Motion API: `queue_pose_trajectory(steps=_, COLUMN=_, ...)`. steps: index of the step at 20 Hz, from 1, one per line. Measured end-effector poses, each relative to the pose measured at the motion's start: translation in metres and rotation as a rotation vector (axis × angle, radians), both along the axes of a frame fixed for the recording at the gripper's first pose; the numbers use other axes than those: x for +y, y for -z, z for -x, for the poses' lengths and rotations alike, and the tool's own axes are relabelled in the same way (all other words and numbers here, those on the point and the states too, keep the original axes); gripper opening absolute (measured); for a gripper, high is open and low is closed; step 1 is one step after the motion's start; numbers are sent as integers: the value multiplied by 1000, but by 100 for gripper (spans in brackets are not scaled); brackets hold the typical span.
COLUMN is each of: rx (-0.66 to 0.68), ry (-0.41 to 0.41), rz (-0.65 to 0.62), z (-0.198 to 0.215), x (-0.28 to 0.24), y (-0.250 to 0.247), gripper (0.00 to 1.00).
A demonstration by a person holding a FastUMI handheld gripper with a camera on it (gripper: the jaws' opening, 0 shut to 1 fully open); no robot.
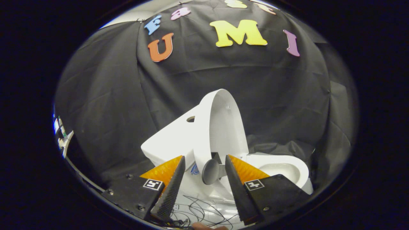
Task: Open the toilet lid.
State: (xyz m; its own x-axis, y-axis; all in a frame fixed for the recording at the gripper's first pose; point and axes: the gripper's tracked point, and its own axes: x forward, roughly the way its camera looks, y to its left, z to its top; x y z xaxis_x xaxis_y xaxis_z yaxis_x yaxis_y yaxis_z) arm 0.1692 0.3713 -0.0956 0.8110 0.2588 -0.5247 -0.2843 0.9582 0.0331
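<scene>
Presently, toilet lid (220, 127) seen raised near upright, long axis vertical, knob (210, 171) between the spread fingers, gripper (204, 166) held open, nothing clamped, bowl (281, 167) beyond.

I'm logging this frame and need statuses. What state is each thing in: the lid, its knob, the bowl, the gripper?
toilet lid: raised, standing about upright against the tank.
grey knob: on the lid's edge, between the fingers, not pinched by them.
toilet bowl: uncovered, open to view.
tank: behind the lid, with a hole on top.
gripper: open, fingers spread either side of the knob.
</scene>
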Motion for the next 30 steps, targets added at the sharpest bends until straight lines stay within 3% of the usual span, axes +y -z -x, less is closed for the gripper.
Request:
queue_pose_trajectory(steps=9, rx=-22, ry=28, rz=-29, z=11, x=-42, y=-15, gripper=80)
queue_pose_trajectory(steps=13, rx=-38, ry=95, rz=36, z=12, x=-77, y=-20, gripper=96)
queue_pose_trajectory(steps=22, rx=-131, ry=173, rz=162, z=25, x=-147, y=-44, gripper=96)
queue_pose_trajectory(steps=30, rx=-169, ry=233, rz=125, z=48, x=-207, y=-62, gripper=96)
